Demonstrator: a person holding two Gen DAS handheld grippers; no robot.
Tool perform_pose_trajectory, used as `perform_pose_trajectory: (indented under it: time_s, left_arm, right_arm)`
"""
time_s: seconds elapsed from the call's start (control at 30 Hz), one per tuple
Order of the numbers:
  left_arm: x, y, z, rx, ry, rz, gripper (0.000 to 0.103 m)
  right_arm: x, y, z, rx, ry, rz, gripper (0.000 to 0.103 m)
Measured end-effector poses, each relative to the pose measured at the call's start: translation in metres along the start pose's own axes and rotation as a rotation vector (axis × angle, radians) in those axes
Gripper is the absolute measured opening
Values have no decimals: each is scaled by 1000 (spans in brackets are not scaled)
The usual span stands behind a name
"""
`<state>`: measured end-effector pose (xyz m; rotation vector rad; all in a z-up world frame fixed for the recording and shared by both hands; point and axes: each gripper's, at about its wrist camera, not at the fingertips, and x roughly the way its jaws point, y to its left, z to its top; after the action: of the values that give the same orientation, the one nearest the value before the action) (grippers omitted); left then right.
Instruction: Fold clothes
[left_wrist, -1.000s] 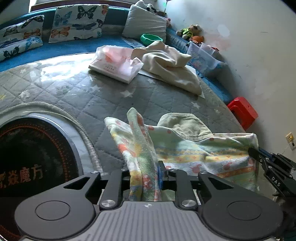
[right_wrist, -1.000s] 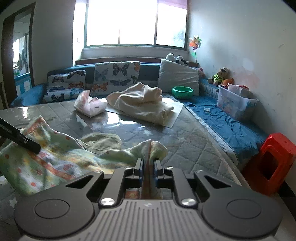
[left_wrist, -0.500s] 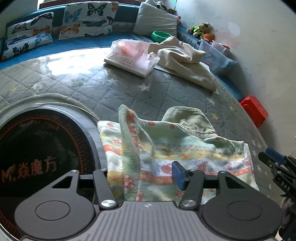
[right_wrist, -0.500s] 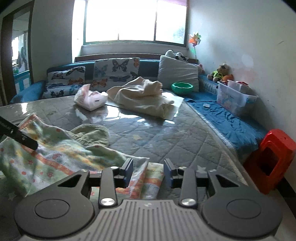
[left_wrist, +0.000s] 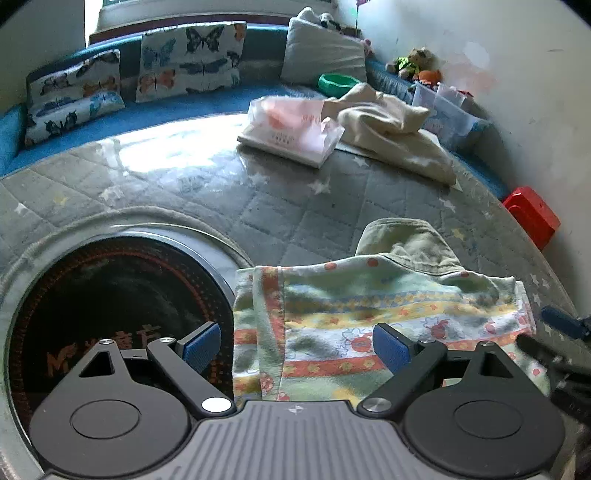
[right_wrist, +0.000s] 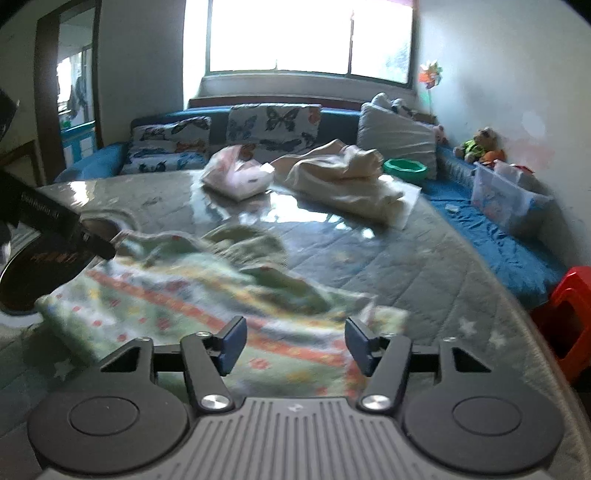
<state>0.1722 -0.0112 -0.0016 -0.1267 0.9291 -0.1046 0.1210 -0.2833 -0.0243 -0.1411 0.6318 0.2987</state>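
Seemingly between folds in the left wrist view: left gripper (left_wrist: 295, 345) low over the flower-patterned, orange-striped cloth (left_wrist: 369, 325), jaws wide apart and gripping nothing, cloth lying doubled on the grey quilted surface (left_wrist: 280, 206) beside the round black inset (left_wrist: 110, 314). Likewise from the right wrist: right gripper (right_wrist: 295, 345) spread open, empty, above the cloth's near edge, probably ready for a fresh grip.
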Motion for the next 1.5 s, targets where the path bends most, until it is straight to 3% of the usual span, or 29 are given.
perform_pose_trajectory:
  time_s: [0.1,0.2,0.57,1.2,1.5]
  left_arm:
    - [-5,-1,-9,27,-6,3,92]
    - [-7,-2,-18,49,-3,15,92]
    - [-8,-4,-51,127,5,74,93]
    - [-39,0,-83,90,-28,61,100]
    - [-50,-9,-105,87,-39,63,103]
  right_arm:
    - [2,12,-8,-19,19,23,66]
    - [0,19,-14,-16,19,29,77]
    - [-13,33,-22,-26,11,41,84]
    - [-32,54,-28,-3,-4,66,103]
    - [-40,60,-35,9,-2,75,103]
